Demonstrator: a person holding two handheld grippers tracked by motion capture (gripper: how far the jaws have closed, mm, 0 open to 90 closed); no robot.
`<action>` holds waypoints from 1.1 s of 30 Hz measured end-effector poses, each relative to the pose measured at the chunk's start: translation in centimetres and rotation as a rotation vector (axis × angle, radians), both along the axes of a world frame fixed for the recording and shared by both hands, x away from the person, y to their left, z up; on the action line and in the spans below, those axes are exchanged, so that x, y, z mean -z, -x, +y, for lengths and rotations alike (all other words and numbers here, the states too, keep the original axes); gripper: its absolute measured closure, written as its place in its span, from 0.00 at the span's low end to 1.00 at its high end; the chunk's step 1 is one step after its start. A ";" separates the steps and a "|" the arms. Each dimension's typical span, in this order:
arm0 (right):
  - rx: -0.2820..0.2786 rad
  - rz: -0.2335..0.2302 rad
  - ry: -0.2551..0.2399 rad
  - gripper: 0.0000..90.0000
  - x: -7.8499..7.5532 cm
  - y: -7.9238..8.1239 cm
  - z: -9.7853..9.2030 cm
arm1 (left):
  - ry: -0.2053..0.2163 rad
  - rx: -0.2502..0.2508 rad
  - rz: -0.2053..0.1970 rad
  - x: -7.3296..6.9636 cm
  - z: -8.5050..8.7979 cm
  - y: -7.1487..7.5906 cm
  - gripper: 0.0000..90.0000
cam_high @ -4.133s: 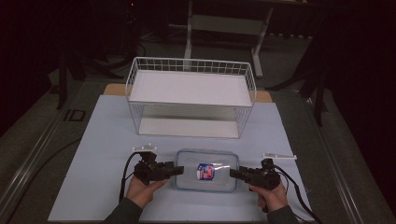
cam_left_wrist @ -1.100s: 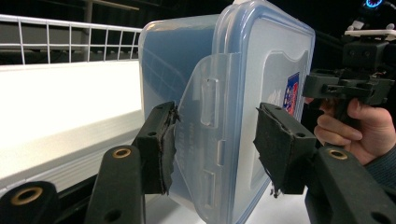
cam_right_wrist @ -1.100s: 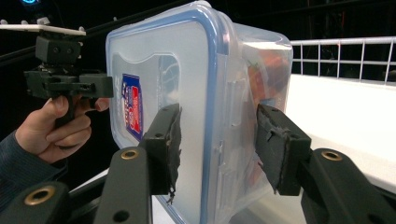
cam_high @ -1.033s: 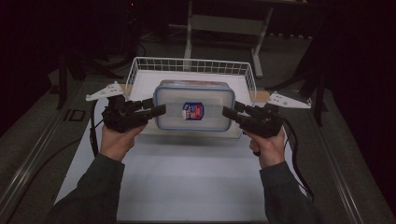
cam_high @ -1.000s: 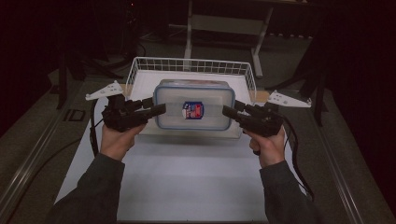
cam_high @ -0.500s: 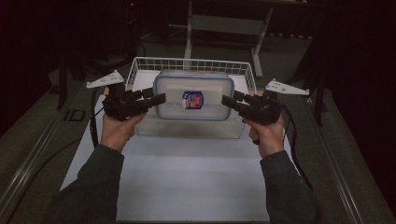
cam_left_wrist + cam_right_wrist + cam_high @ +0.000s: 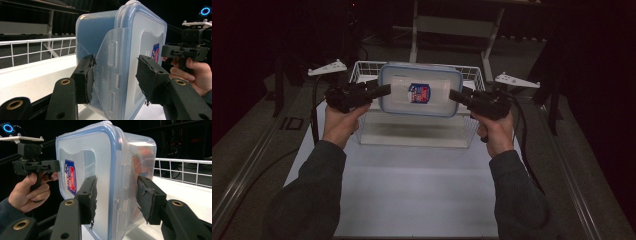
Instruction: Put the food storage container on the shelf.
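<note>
Person holds 2 claws, 1 per hand, w/ a clear plastic box (image 7: 420, 90) carried between them in the air above the wire basket (image 7: 362, 70) at the far end of the white worktop (image 7: 412, 190).

Left claw (image 7: 384, 90) pinches the box's left short end. In the left gripper view the 2 black pads (image 7: 86, 78) sit on either side of the box's end, around the clip flap (image 7: 112, 72) of the lid; the near pad presses the box wall, the other pad sits at the lid face.

Right claw (image 7: 454, 94) pinches the opposite short end. In the right gripper view 1 pad (image 7: 88, 198) is on the lid side, the other on the base side, blue seal rim (image 7: 113, 182) between them. Jaws about half spread, closed on the box's thickness.

Box: clear base, clear lid w/ blue rim, red-blue-white sticker (image 7: 419, 93) at the lid's centre. In the high view the lid faces the camera, box tilted up, near edge lower. Something orange-red shows through the wall (image 7: 143, 155) in the right gripper view; cannot tell what.

Box is off the worktop, touching neither basket nor worktop. Basket's white floor (image 7: 412, 135) shows below it. Both forearms in dark sleeves (image 7: 312, 195) come in from the near side. Grey plate (image 7: 328, 67) tops the left claw, cable (image 7: 314, 125) trails down from it.
</note>
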State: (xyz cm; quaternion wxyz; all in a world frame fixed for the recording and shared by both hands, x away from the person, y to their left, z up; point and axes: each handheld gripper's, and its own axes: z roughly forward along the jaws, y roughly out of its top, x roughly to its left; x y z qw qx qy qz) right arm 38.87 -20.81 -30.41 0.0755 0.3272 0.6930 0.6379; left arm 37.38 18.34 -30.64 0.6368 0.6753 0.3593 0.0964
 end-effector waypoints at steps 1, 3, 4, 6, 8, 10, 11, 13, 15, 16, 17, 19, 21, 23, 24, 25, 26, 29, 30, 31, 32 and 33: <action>0.002 0.005 -0.002 0.58 0.1 -0.2 0.0 | 0.004 -0.002 0.004 0.1 0.0 -0.2 0.54; 0.004 0.019 -0.005 0.58 0.3 -0.7 0.1 | 0.011 -0.003 0.021 0.4 0.0 -0.7 0.54; 0.004 0.019 -0.005 0.58 0.3 -0.7 0.1 | 0.011 -0.003 0.021 0.4 0.0 -0.7 0.54; 0.012 0.027 0.002 0.58 0.5 -1.2 0.2 | 0.010 0.000 0.051 1.1 0.1 -1.6 0.54; 0.016 0.028 0.021 0.58 0.8 -1.7 0.3 | 0.008 -0.004 0.067 1.4 0.2 -2.0 0.54; 0.021 0.047 0.029 0.58 1.0 -2.2 0.5 | 0.011 -0.016 0.085 1.8 0.3 -2.5 0.54; 0.024 0.054 0.035 0.58 1.1 -2.4 0.6 | 0.012 -0.021 0.090 2.0 0.3 -2.7 0.54; 0.028 0.058 0.038 0.58 1.1 -2.6 0.7 | 0.009 -0.028 0.105 2.3 0.4 -3.0 0.54; 0.033 0.074 0.045 0.58 1.4 -3.0 0.9 | 0.002 -0.037 0.116 2.5 0.3 -3.1 0.54; 0.035 0.084 0.047 0.57 1.6 -3.1 0.9 | 0.001 -0.040 0.121 2.6 0.3 -3.2 0.54; 0.037 0.092 0.046 0.57 1.8 -3.2 0.9 | 0.006 -0.046 0.119 2.6 0.3 -3.3 0.54; 0.040 0.110 0.031 0.57 2.0 -3.4 0.9 | 0.009 -0.057 0.121 2.5 0.3 -3.3 0.54; 0.046 0.126 0.017 0.57 2.1 -3.6 1.0 | 0.016 -0.067 0.130 2.5 0.3 -3.5 0.54; 0.048 0.152 0.002 0.57 2.1 -3.9 1.0 | 0.025 -0.084 0.137 2.4 0.2 -3.5 0.54; 0.049 0.158 -0.001 0.57 2.1 -4.0 0.9 | 0.028 -0.092 0.135 2.5 0.1 -3.5 0.54; 0.047 0.165 -0.007 0.57 2.1 -4.1 0.9 | 0.028 -0.104 0.131 2.5 0.0 -3.5 0.54; 0.050 0.168 -0.012 0.57 2.1 -4.2 0.9 | 0.029 -0.115 0.131 2.5 0.0 -3.4 0.54; 0.056 0.182 -0.030 0.57 2.2 -4.4 0.9 | 0.032 -0.135 0.133 2.4 -0.2 -3.4 0.53; 0.056 0.185 -0.036 0.57 2.3 -4.5 0.9 | 0.033 -0.139 0.134 2.4 -0.2 -3.5 0.53; 0.059 0.189 -0.039 0.57 2.3 -4.6 0.9 | 0.033 -0.143 0.135 2.4 -0.3 -3.5 0.53; 0.063 0.195 -0.046 0.57 2.3 -4.8 0.9 | 0.033 -0.149 0.135 2.4 -0.3 -3.5 0.53; 0.067 0.202 -0.052 0.57 2.3 -4.9 0.9 | 0.033 -0.155 0.135 2.4 -0.4 -3.5 0.53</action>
